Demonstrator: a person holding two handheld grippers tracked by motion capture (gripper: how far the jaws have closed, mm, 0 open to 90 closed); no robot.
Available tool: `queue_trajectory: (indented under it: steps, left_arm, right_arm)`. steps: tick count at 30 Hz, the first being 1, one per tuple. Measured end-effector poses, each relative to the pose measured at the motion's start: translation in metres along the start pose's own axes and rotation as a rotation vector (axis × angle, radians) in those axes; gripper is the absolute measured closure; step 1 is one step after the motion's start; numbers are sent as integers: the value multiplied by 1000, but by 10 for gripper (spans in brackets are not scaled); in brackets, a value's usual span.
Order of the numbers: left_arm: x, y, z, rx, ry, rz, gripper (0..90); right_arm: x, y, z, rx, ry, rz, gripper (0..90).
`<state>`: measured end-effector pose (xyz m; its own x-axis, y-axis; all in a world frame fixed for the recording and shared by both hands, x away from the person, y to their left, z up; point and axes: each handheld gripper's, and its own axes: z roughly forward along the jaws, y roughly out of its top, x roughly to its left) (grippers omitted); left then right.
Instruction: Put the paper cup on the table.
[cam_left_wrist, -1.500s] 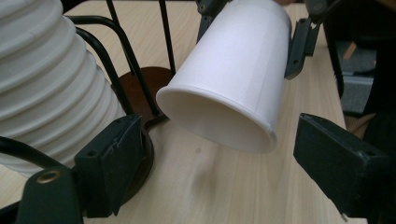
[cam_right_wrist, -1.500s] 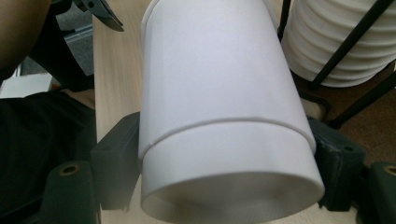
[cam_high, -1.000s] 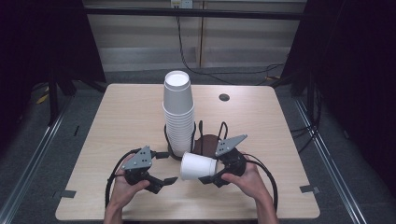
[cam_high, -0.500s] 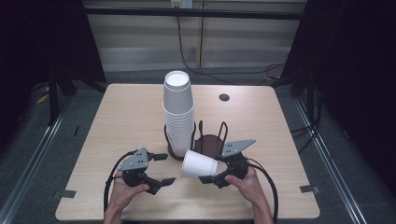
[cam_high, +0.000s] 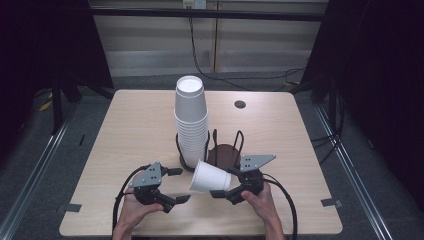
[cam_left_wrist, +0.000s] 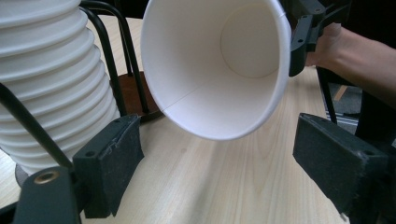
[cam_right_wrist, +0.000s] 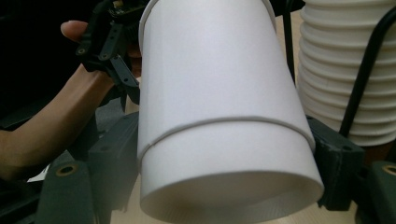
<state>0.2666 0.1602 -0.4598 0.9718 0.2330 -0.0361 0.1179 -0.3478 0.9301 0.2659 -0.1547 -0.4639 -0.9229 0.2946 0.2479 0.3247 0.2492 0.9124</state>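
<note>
A white paper cup (cam_high: 210, 176) lies sideways above the table, my right gripper (cam_high: 223, 182) shut on its base end. Its open mouth faces my left gripper (cam_high: 180, 185), which stands open a short way to the cup's left. In the left gripper view the cup's mouth (cam_left_wrist: 215, 70) hangs just ahead of the spread jaws of my left gripper (cam_left_wrist: 219, 158). The right gripper view has the cup (cam_right_wrist: 219, 116) squeezed between my right gripper's pads (cam_right_wrist: 116, 163). A tall stack of white cups (cam_high: 190, 120) stands in a black wire holder (cam_high: 223, 152) behind.
The holder's brown round base (cam_high: 225, 155) has an empty slot right of the stack. A small dark hole (cam_high: 240, 104) marks the table's far right. Both hands rest near the front edge (cam_high: 200, 231). Black cables (cam_high: 287, 200) trail from the grippers.
My right gripper has shifted slightly right and toward the front edge with the cup. The left gripper has dropped a little toward the front edge and stays open.
</note>
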Motion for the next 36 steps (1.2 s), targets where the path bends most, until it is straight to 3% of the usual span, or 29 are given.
queue_trajectory:
  steps: [6,9,17,23,36]
  left_arm:
    - [-1,-1,0,-47,-12,6,156]
    - [-1,0,-1,-84,-3,14,159]
    - [3,1,2,-134,-43,-1,154]
    - [5,1,5,-116,-33,-7,73]
    - [7,3,11,-120,-63,-17,1]
  right_arm:
    - [3,1,1,-39,12,-24,225]
    - [5,1,4,-25,18,-37,225]
    - [7,2,12,-6,42,-51,227]
    - [7,2,15,3,51,-52,227]
    - [9,3,19,22,72,-66,228]
